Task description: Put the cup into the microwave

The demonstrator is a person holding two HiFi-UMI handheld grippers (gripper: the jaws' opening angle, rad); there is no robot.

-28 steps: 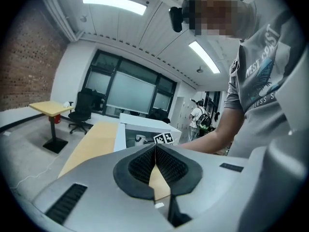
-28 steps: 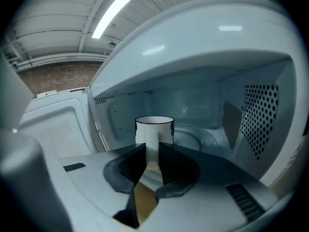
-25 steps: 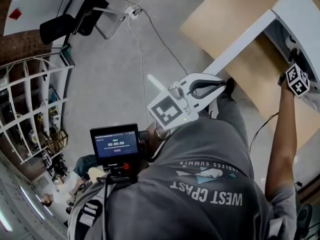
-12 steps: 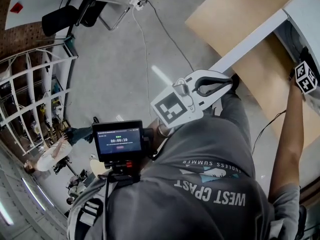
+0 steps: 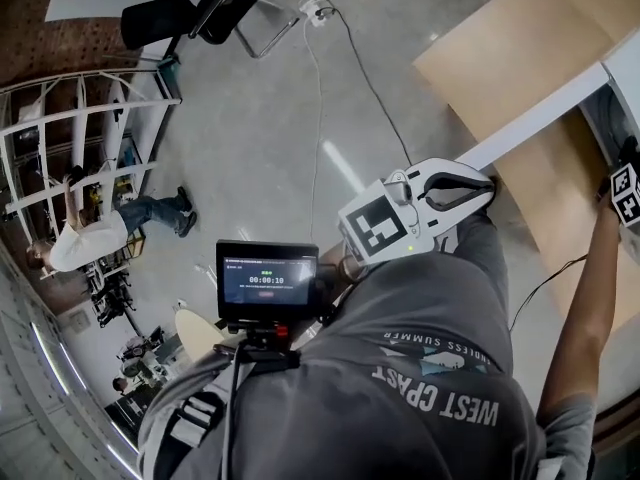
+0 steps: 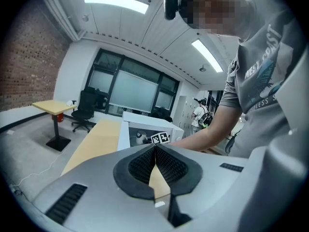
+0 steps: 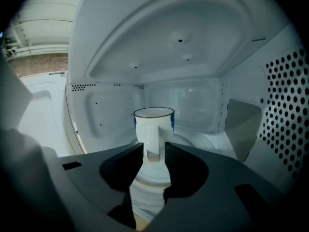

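A white cup with a blue band and dark rim stands upright on the turntable inside the white microwave. My right gripper reaches into the cavity. Its jaws have just been opening, and the cup's handle stands between them with a thin gap on each side. From the head view only that gripper's marker cube shows, at the microwave's mouth. My left gripper hangs in front of the person's body, shut and empty. In the left gripper view it points toward the microwave, whose door is open.
The microwave sits on a tan table. A cable runs over the grey floor to a socket strip. A black chair and white shelves stand far left, with a person beside them. A small screen is mounted on the wearer's chest.
The head view has swung, so both grippers sit further right in it. The right gripper's cube stays at the microwave's mouth. A person in the background has moved along the shelves.
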